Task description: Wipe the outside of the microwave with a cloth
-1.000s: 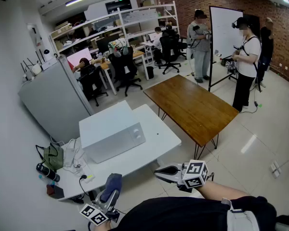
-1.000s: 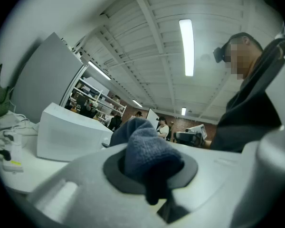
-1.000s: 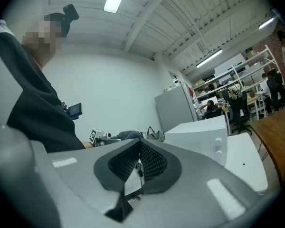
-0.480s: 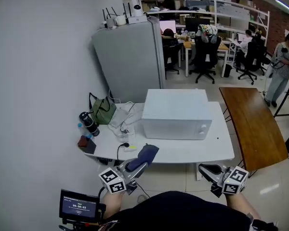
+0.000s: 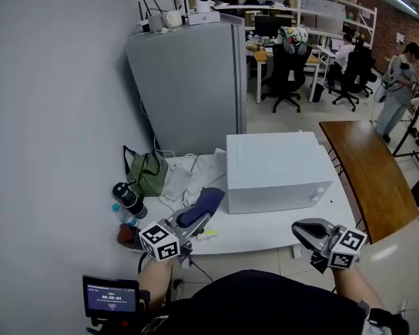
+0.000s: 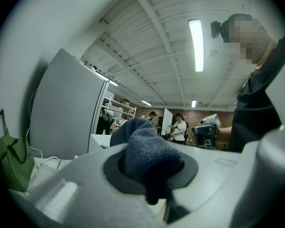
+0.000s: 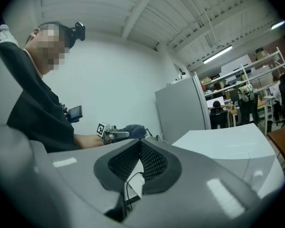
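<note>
Blue terry cloth [image 6: 149, 158] fills my left gripper [image 6: 149, 177], which is clenched on it so that a thick wad bulges out past the jaws. I judge that is the point of the grip: the soft bulge, not the hard jaws, should meet the casing. My right gripper [image 7: 140, 158] holds nothing, its ribbed pads drawn together at the tips. I carry it low on the near right, off the desk's edge, free to steady something if needed.

The cloth hangs over the left part of the desk [image 5: 265, 230], just beside the near left corner of the microwave [image 5: 276, 169] but apart from it, so wiping has not begun. The microwave stands on the right half of the desk with its front towards me, leaving its top, front and left side open to reach from where I stand.

Further left on the desk lie a green bag [image 5: 148, 173], a dark flask [image 5: 128, 197] and a tangle of white cables [image 5: 185, 180], all well clear of the wiping path.

By count: two grippers, one cloth, one microwave, one desk, one bag, one flask.
</note>
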